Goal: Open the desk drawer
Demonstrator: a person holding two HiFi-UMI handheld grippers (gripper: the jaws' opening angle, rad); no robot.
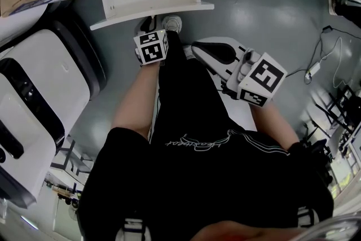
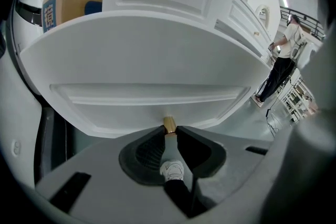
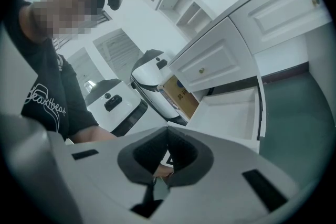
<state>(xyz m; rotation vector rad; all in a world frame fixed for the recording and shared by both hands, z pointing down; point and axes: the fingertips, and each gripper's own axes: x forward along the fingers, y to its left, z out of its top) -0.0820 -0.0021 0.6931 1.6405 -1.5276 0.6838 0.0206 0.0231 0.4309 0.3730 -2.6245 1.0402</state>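
Right gripper [image 3: 167, 129]: jaws together on nothing, held near the person's body on the right, well apart from the drawer
Left gripper [image 2: 169, 131]: pad tips clamped on the small brass knob [image 2: 169, 124]
Drawer [image 2: 147, 60]: pulled well out of the desk, its front just beyond the person's shoe [image 2: 172, 169]
Risk: the hold is only the pad tips on a round knob, so a crooked or downward pull could slip them off, I'd say; hauled much further, the drawer might leave its runners
Hidden: the runners, and how much of the drawer sits inside the desk, are cut off at the far edge
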